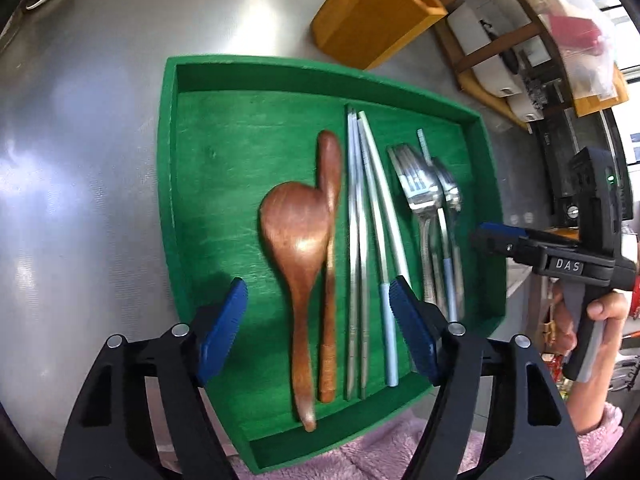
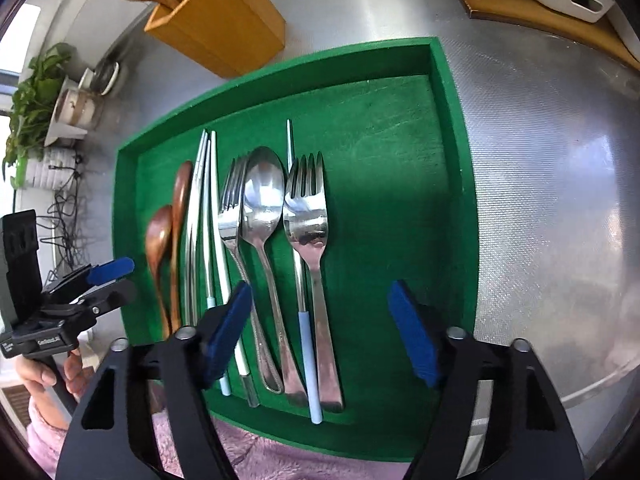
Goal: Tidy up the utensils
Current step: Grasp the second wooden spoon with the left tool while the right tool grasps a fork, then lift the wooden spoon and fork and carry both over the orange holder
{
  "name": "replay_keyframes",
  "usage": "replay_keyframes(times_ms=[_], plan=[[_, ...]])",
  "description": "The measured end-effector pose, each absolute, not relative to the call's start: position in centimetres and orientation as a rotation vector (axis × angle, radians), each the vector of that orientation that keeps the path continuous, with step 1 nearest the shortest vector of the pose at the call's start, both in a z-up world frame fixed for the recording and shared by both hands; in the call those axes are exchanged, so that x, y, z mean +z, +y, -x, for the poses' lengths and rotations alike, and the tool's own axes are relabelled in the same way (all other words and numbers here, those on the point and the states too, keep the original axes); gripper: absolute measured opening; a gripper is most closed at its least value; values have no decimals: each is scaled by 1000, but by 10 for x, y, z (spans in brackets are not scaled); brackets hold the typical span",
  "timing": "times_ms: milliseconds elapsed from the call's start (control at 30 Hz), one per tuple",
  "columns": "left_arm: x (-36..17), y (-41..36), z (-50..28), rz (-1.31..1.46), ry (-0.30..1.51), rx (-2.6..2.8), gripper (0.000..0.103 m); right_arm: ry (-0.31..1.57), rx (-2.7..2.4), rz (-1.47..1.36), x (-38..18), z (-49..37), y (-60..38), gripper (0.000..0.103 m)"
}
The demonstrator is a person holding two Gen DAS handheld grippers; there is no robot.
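Inside the flat green wooden tray (image 1: pixel 172 128) the utensils lie side by side: two brown wooden spoons (image 1: pixel 296 240), metal chopsticks (image 1: pixel 356 216), then steel forks (image 2: pixel 308 220) and a steel spoon (image 2: pixel 262 200). The left gripper (image 1: pixel 320 320) hangs over the wooden spoons and chopsticks, jaws apart, gripping nothing. The right gripper (image 2: pixel 320 332) hangs over the fork handles, also spread and empty. Beyond the tray stands an orange wooden utensil box (image 2: pixel 224 28) on the steel counter (image 2: pixel 540 160).

Only one label reads clearly — white letters "DAS" on a small plate on the black body of the right gripper (image 1: pixel 486 236). The white print on the black left gripper (image 2: pixel 114 276) is too blurred to read.
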State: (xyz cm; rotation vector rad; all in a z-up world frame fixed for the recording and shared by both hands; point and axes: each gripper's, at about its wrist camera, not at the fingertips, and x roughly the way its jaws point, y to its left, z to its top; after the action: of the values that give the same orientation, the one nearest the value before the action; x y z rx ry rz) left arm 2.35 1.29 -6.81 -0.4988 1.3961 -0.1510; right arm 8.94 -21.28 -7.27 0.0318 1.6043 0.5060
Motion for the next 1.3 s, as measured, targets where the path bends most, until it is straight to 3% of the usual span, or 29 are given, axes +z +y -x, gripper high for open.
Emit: replay_keyframes(times_ms=[33,100,200,500,633,767,933,967,1300], plan=[[-69,13,-24,495,1401,-146,66,1605,507,-28,-73,-90,-212,52],[-72,13,-23,484,1415,-140,60,1603,510,0,-75,-90,-207,34],[-76,12,-24,463,1427,-131,53,1607,506,33,-78,-92,-202,25],[-79,5,-28,374,1466,-111,31,1621,495,99,-83,-94,-190,18],[-79,1,-30,314,1487,-102,29,1625,486,127,-83,-95,-182,17],[-81,-5,-32,273,1516,-118,18,1638,472,167,-83,-96,-176,14],[-83,-4,-34,273,1532,-112,15,1658,471,184,-83,-97,-168,11],[-83,-4,-34,262,1535,-108,12,1670,479,182,-84,-98,-167,7],[-82,-4,-36,271,1530,-105,11,1669,493,168,-82,-102,-167,6]])
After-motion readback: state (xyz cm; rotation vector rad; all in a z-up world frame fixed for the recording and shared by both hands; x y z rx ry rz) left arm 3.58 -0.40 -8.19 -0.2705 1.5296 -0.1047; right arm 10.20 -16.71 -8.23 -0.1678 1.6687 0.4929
